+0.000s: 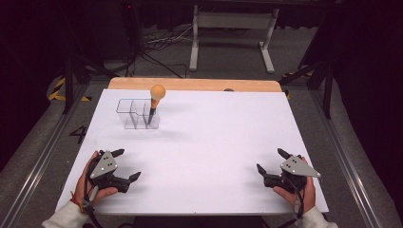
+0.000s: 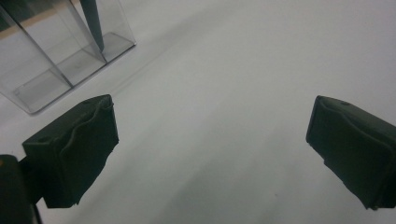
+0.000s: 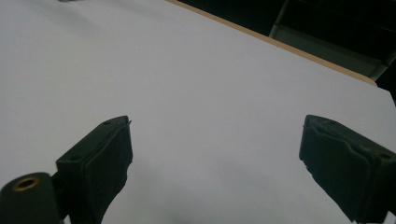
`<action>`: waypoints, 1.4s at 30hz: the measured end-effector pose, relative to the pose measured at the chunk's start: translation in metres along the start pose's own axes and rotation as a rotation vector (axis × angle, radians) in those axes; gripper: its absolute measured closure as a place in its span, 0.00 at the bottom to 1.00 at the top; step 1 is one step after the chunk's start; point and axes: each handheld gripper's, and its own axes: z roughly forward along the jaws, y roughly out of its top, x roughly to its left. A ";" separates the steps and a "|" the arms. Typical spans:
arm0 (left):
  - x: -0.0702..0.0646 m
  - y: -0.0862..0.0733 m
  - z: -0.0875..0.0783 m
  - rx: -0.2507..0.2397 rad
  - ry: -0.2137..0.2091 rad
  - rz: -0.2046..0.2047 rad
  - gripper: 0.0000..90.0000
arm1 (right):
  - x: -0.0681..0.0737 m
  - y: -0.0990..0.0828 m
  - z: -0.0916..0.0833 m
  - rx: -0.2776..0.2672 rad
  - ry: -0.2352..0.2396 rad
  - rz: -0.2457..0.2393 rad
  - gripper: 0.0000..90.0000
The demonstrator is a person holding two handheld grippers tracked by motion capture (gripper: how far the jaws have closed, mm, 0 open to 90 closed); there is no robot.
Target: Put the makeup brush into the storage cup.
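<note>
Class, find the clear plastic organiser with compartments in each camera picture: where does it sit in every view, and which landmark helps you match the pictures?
High view: the clear organiser stands upper left of centre on the white table.
Left gripper view: it fills the top left corner, beyond the left gripper.
Right gripper view: I cannot find it there.
Shared landmark: the dark handle of the orange-topped tool standing in its end compartment.
</note>
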 end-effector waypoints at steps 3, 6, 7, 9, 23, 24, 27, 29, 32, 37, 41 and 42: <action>0.000 -0.003 -0.003 -0.002 -0.007 -0.008 0.03 | 0.000 0.000 0.001 0.001 0.004 -0.003 0.11; 0.002 -0.004 -0.006 -0.018 -0.010 -0.027 0.03 | 0.000 -0.001 0.000 0.002 0.007 -0.004 0.11; 0.002 -0.004 -0.006 -0.026 -0.009 -0.030 0.03 | -0.001 -0.001 0.000 0.003 0.007 -0.004 0.11; 0.003 -0.004 -0.007 -0.031 -0.010 -0.033 0.03 | -0.001 -0.001 0.001 0.001 0.008 0.001 0.11; 0.002 -0.001 -0.010 -0.064 0.001 -0.028 0.03 | 0.000 0.000 0.000 -0.005 0.009 -0.010 0.11; 0.002 -0.001 -0.010 -0.064 0.001 -0.028 0.03 | 0.001 0.001 0.000 -0.005 0.009 -0.013 0.11; 0.003 0.000 -0.013 -0.087 0.002 -0.037 0.03 | 0.002 0.001 0.000 0.000 0.010 -0.019 0.11; 0.004 0.000 -0.014 -0.097 0.003 -0.041 0.03 | 0.002 0.001 0.000 -0.001 0.010 -0.018 0.11; 0.005 0.001 -0.014 -0.105 0.004 -0.049 0.03 | 0.002 0.000 0.001 0.003 0.011 -0.016 0.11; 0.005 0.001 -0.014 -0.105 0.004 -0.054 0.03 | 0.002 0.000 0.001 0.004 0.014 -0.014 0.11; 0.006 0.001 -0.016 -0.120 0.008 -0.062 0.04 | 0.002 0.000 0.002 0.008 0.014 -0.017 0.11; 0.006 0.001 -0.016 -0.121 0.009 -0.063 0.04 | 0.002 0.000 0.002 0.008 0.014 -0.017 0.11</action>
